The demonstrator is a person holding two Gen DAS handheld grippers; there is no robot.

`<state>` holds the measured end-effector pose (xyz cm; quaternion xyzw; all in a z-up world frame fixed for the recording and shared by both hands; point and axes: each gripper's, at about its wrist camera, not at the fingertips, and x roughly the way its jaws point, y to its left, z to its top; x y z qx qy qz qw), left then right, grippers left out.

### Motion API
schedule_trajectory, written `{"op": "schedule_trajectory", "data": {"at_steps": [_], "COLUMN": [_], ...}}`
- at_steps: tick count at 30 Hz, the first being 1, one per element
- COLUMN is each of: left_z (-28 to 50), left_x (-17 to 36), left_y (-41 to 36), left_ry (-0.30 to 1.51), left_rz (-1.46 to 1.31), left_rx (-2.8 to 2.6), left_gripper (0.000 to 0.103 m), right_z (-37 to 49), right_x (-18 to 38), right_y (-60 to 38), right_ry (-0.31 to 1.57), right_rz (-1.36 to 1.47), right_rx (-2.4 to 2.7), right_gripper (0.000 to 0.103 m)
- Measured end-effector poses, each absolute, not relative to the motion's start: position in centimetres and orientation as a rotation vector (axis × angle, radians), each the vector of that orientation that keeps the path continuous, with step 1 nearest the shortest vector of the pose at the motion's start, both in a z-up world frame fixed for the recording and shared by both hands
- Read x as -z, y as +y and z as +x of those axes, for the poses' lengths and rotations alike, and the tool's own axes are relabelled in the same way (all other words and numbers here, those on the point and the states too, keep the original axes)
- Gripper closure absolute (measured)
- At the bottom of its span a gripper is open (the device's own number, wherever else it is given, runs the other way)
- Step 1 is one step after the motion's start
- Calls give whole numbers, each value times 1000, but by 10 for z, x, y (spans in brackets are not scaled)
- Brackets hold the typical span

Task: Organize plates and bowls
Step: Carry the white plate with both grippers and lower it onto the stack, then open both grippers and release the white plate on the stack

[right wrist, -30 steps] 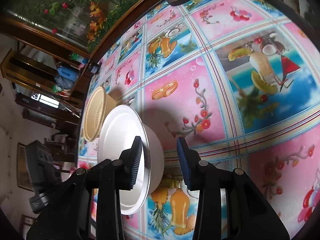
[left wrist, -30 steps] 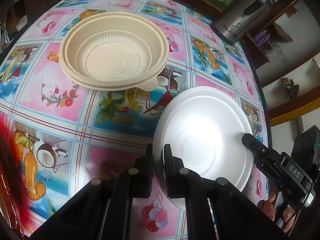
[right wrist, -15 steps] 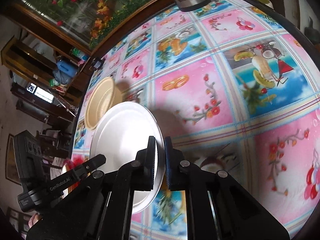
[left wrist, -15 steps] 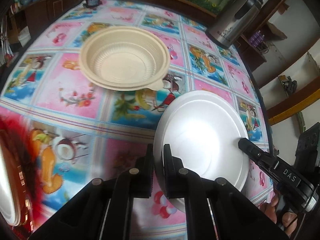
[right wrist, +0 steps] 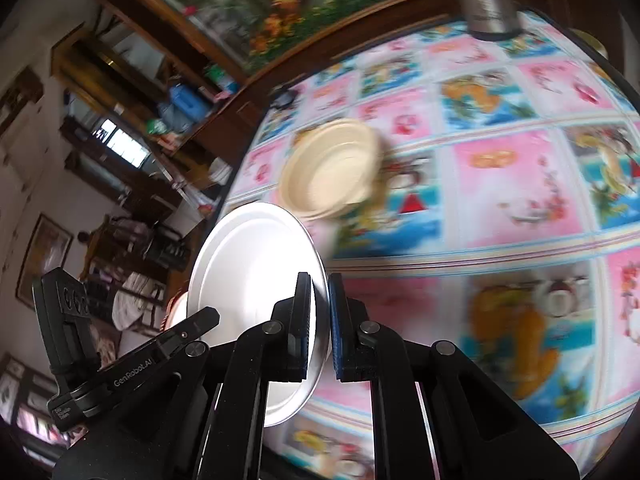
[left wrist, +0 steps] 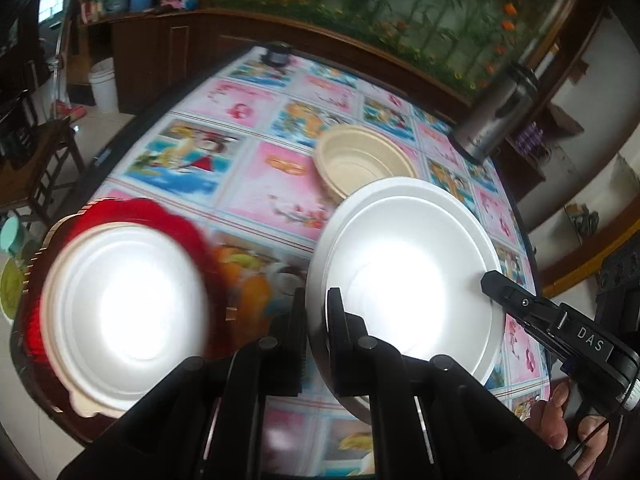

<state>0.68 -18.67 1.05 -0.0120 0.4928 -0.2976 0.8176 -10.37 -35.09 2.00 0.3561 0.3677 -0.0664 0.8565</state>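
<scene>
**Two grippers carry one white foam plate above the table**

Both grippers are clamped on the same white foam plate (left wrist: pixel 404 280), one on each side of its rim. The left gripper (left wrist: pixel 317 320) points steeply down toward the tabletop, its two black fingers pinched tight on the near-left edge of the plate. The right gripper (right wrist: pixel 319 320) comes in from the opposite side, angled down less steeply, its blue-padded fingers (right wrist: pixel 335 332) closed on the rim so the plate stands nearly edge-on in its own view. From the left camera the right gripper's black finger reaches in over the plate's far-right rim, and a person's hand (left wrist: pixel 568 424) shows beneath it, wrapped around the grip.

The plate is held in the air over the flowered tablecloth (left wrist: pixel 276 184), tilted, touching nothing below. To its left a second white foam plate (left wrist: pixel 128 312) lies in a red basket (left wrist: pixel 168 216) at the table's near-left edge. Behind the held plate a cream plastic bowl (left wrist: pixel 360 160) sits upright on the cloth, and a steel thermos (left wrist: pixel 496 116) stands farther back by the table's edge.
</scene>
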Motion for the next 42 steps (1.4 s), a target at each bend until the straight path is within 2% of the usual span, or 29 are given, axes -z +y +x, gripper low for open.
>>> {"op": "schedule_trajectory", "data": {"at_steps": [14,29,35,36,38,40,42], "left_z": [34,54,57,57,57,59,60], "left_x": [-24,15,17,17,18,22,26], "left_y": [-60,-25,-21,-21,-19,-14,-9], "left_ry": [998,1107,1115,1115,1114,1108,1106], "left_rz": [-125,-189,-187,-183,-161,-150,-159], "left_rx": [448,394,395,395,369,337,320], "left_gripper": [96,95,91,88,73,50,41], "right_z": [-15,16,19,20,21,21,20], "right_x": [-15,16,22,22,21,23,25], "right_y": [-243,-205,-199,-199,-198,-198,-199], "right_ry": [851,938,942,941,943,945,944], "right_rz": [670,629,606,601,594,590,595], "right_rx": [-49,-54,-51,-50,-48,-43,-40], "right_gripper": [95,94,95,95,95,95,95]}}
